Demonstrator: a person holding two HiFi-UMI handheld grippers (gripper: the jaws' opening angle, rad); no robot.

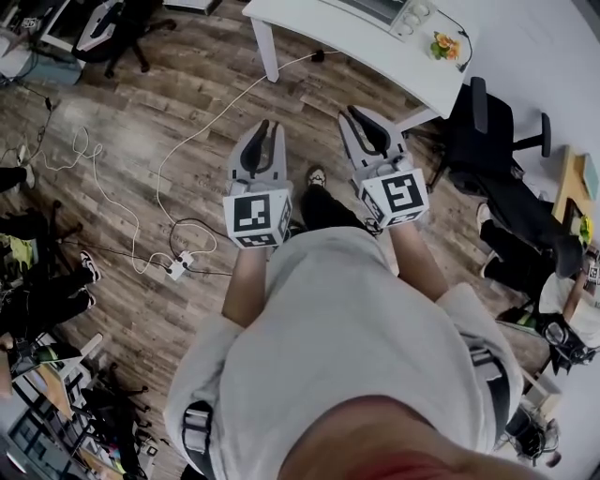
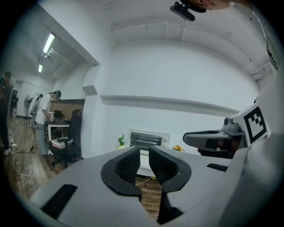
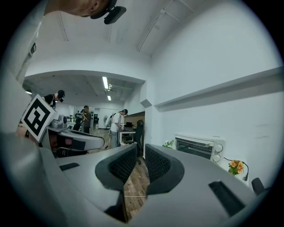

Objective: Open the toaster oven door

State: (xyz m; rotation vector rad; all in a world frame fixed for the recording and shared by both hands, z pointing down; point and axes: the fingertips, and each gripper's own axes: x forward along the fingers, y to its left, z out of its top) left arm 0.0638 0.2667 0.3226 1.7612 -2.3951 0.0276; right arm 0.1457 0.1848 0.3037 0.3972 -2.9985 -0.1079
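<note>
Stands on a wood-plank floor, well back from the white counter. Holds the left tool and the right tool out in front, side by side and close to level, apart from each other, marker cubes toward the body. Points both toward the counter, touching nothing.

Left tool: jaws narrow, a slim gap between the ribbed pads, nothing in it. Right tool: much the same, a narrow gap with a strip of floor seen through it, nothing gripped.

On the counter, against the white wall: toaster oven, at the top edge of the head view and well apart from both tools. Door closed, glass front and rack bars facing the room, knobs on its right side. Lies almost dead ahead of the jaws in the left gripper view, off to their right in the right gripper view.

Just beside the oven on the knob side, orange flowers; on the other side, a small green plant. By the counter's right end, a black office chair. Across the floor, a white cable running to a power strip. Far off to the left, people standing at desks.
</note>
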